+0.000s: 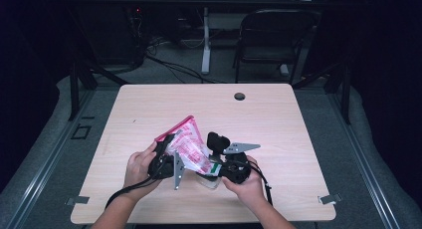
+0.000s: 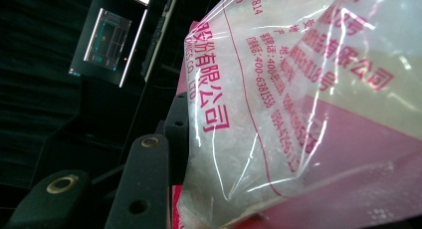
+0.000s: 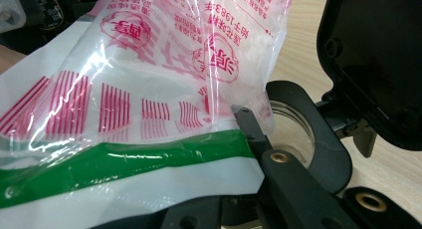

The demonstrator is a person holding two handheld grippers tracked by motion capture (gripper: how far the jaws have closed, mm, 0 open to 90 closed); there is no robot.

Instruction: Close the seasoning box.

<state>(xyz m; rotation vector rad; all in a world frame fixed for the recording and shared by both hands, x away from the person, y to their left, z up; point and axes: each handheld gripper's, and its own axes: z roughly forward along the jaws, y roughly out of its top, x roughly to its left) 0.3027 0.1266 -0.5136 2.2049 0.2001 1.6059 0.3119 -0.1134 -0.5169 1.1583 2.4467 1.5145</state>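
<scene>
A person stands at a pale wooden counter [image 1: 278, 119] and holds a hand-held gripper in each hand, with a plastic bag [image 1: 189, 147] lifted between them above the near middle of the counter. The bag is clear plastic printed with red lettering and red stripes, has a pink band along its upper edge and a green stripe near its lower end, and holds a white, grainy filling. It slants from upper left down to lower right. The left hand-held gripper [image 1: 166, 157] pinches the upper, pink end of the bag; in the left gripper view its black jaws [image 2: 149, 184] press against the plastic from the side. The right hand-held gripper [image 1: 221, 167] is pinched on the lower end with the green stripe; in the right gripper view the bag [image 3: 149, 89] drapes over its jaws, which are pressed together on the film. Just below the bag's lower end, beside the right jaws, sits a clear round container [image 3: 293, 132] with a black rim.
</scene>
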